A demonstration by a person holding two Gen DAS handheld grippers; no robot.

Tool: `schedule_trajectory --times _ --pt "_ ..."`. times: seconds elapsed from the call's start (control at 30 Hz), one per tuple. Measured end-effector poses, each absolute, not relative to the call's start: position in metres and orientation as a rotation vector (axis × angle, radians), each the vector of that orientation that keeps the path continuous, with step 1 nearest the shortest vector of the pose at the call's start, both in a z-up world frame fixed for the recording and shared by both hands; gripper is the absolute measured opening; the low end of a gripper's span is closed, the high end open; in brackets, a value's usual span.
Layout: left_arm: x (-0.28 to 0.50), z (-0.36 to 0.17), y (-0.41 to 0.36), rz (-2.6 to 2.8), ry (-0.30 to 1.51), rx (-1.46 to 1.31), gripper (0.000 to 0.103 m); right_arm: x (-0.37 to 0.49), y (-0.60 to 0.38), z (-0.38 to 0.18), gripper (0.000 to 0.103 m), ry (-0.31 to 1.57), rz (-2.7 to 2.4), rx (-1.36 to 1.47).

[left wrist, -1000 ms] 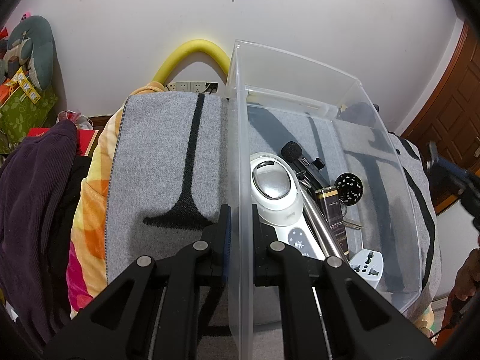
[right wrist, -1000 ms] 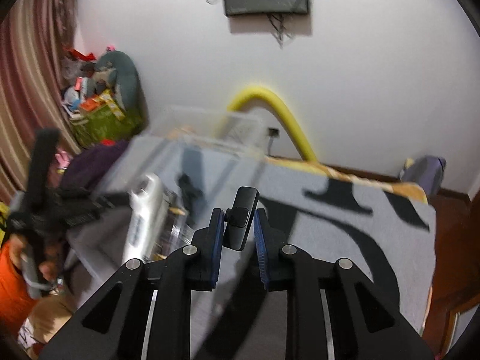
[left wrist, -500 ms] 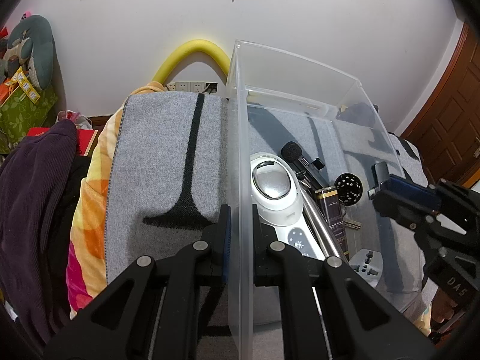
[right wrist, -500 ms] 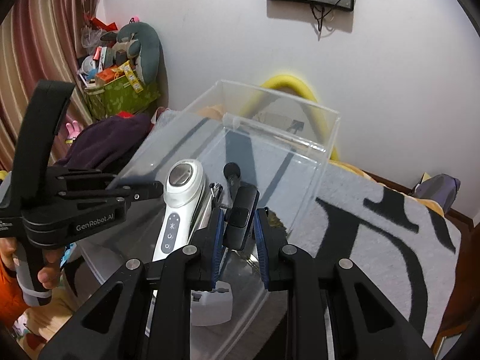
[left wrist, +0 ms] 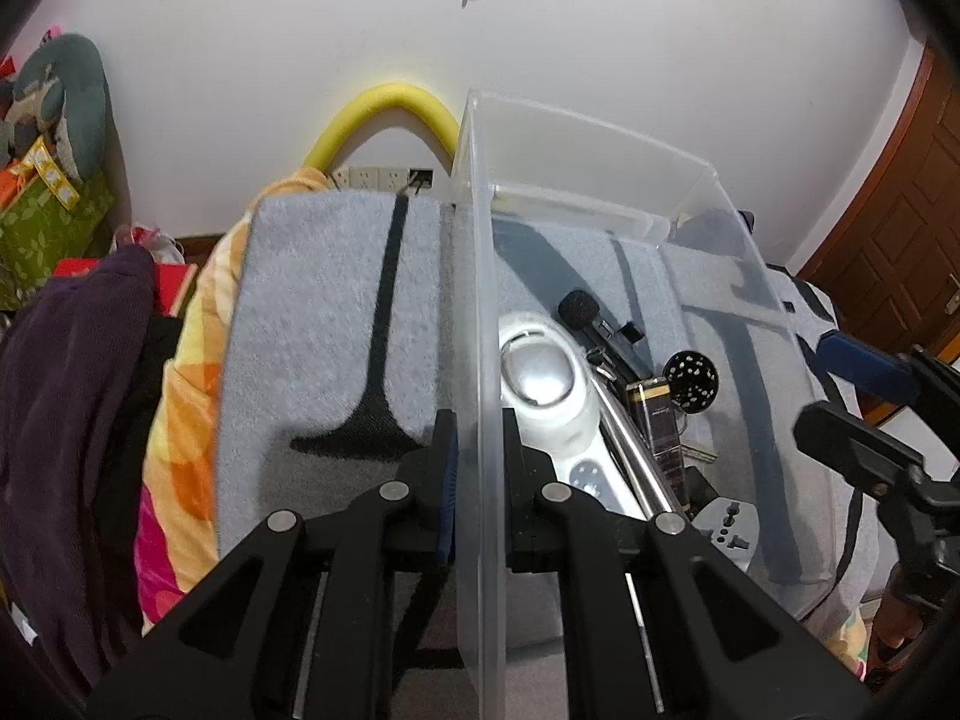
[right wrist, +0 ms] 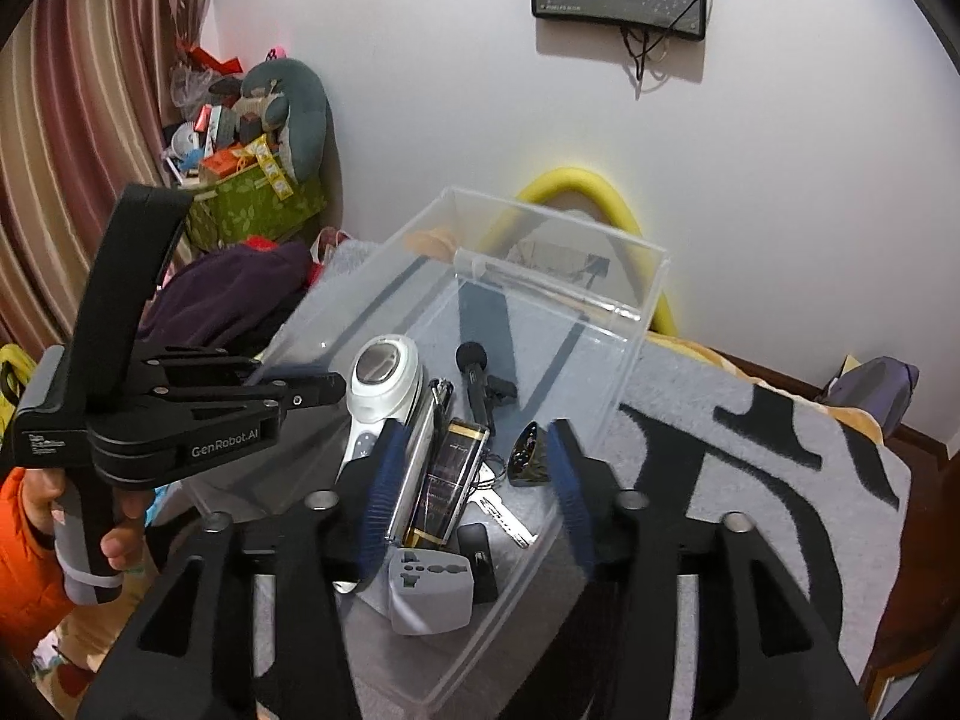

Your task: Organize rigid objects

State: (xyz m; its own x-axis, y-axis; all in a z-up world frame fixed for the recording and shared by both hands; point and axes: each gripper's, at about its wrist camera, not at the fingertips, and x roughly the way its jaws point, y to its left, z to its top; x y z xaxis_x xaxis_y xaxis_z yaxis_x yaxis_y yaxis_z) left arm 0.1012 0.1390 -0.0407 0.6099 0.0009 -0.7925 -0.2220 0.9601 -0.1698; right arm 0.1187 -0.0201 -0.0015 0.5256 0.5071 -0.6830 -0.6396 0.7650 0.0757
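A clear hard-plastic bin (right wrist: 624,324) is sitting on the grey fuzzy blanket (right wrist: 750,480); the left gripper (left wrist: 477,468) is pinching its thin side wall. The right gripper (right wrist: 468,480) is opening its jaws over the bin's near end, nothing between them. A small black clip device (right wrist: 477,546) is lying inside beside the grey travel adapter (right wrist: 429,591). The slick wall may slip, tipping the contents.

Right tool (right wrist: 468,480) opening, dropped black clip (right wrist: 477,558) into bin (right wrist: 624,360).

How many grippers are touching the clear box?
1. The left gripper clamps the clear box's wall. The right gripper, jaws opening, hovers above it.
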Motion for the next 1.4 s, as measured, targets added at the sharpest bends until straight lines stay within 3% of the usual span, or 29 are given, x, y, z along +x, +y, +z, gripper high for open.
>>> schedule_trajectory --times 0.1,0.17,0.33,0.67,0.9,1.4 --pt "0.097 -0.029 0.139 0.15 0.88 -0.239 0.019 0.116 -0.028 0.004 0.056 0.728 0.687 -0.177" --pt "0.091 -0.019 0.139 0.158 0.851 -0.227 0.032 0.114 -0.033 0.008 0.059 0.722 0.685 -0.16" --pt "0.072 0.006 0.129 0.157 0.771 -0.176 0.052 0.109 -0.046 0.018 0.075 0.696 0.674 -0.12" --pt "0.026 0.035 0.086 0.083 0.606 -0.092 0.096 0.087 -0.08 0.029 0.086 0.642 0.645 -0.058" --pt "0.004 0.032 0.062 0.059 0.561 -0.079 0.101 0.061 -0.106 0.026 0.101 0.604 0.609 -0.022" --pt "-0.018 0.018 0.048 0.067 0.549 -0.11 0.101 0.035 -0.126 0.002 0.102 0.645 0.6 -0.006"
